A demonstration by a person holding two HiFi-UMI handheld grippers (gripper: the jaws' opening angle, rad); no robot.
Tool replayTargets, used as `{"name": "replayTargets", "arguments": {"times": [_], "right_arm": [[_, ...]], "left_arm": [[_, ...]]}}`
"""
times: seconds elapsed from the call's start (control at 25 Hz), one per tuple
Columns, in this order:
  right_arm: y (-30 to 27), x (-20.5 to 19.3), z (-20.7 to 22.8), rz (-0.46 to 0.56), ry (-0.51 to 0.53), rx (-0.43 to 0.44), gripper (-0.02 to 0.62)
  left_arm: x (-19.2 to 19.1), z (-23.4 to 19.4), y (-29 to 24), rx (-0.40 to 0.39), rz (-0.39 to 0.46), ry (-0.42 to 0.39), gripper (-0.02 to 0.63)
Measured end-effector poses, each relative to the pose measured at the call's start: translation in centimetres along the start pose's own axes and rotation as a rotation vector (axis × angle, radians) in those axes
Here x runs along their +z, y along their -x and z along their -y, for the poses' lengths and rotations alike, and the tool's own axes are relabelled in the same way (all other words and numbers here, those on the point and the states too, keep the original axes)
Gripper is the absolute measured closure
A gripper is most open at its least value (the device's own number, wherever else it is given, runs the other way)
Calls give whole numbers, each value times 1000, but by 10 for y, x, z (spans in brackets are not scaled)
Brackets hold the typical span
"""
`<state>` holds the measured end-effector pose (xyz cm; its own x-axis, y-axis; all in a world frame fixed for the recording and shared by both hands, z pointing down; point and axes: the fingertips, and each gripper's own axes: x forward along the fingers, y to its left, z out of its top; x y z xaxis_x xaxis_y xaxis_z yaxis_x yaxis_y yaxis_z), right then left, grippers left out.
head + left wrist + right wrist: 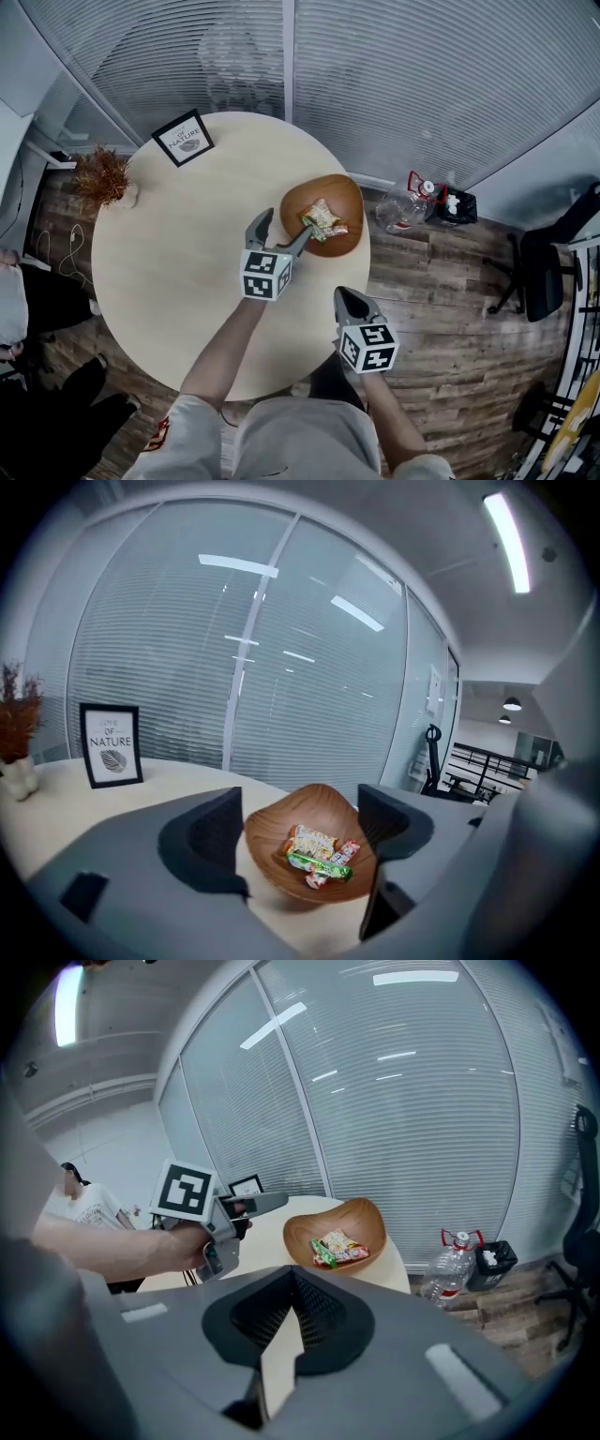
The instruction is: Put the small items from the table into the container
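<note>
Tally for your table [169, 281]: one wooden bowl [300, 200] holding three snack packets [323, 220] you can tell apart, one framed picture [184, 138], one dried plant [101, 176]. On the floor [450, 309]: one clear bottle [401, 211], one black bin [459, 206], one office chair [544, 262].

A framed sign [183, 137] is stood near a dried plant [101, 175]. A plastic bottle [401, 208] is seen on the floor [450, 309].

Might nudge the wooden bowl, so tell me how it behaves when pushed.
The bowl looks rigid, so it probably slides whole on the smooth table. Its curved underside may let it rock. The snack packets inside look light and could shift.
</note>
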<state>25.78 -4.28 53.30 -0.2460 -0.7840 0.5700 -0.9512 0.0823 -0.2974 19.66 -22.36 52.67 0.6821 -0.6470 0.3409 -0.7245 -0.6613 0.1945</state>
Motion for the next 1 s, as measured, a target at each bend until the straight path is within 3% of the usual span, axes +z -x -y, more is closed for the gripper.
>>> {"name": "replayTargets", "arguments": {"times": [0.04, 0.12, 0.16, 0.32, 0.52, 1.0], "right_arm": [[0, 5, -7, 12, -3, 17, 594], [-1, 15, -24, 34, -6, 56, 594], [-2, 20, -33, 44, -6, 75, 594], [-8, 30, -73, 66, 10, 140, 594], [-21, 24, -129, 62, 70, 199, 594], [-36, -4, -200, 29, 159, 250, 595]], "left_arm": [[7, -6, 18, 16, 22, -3, 260], [19, -22, 56, 75, 65, -18, 520], [23, -29, 75, 105, 86, -22, 591], [24, -38, 137, 164, 123, -5, 600], [4, -34, 190, 224, 82, 61, 600], [-41, -58, 260, 313, 6, 96, 600]]}}
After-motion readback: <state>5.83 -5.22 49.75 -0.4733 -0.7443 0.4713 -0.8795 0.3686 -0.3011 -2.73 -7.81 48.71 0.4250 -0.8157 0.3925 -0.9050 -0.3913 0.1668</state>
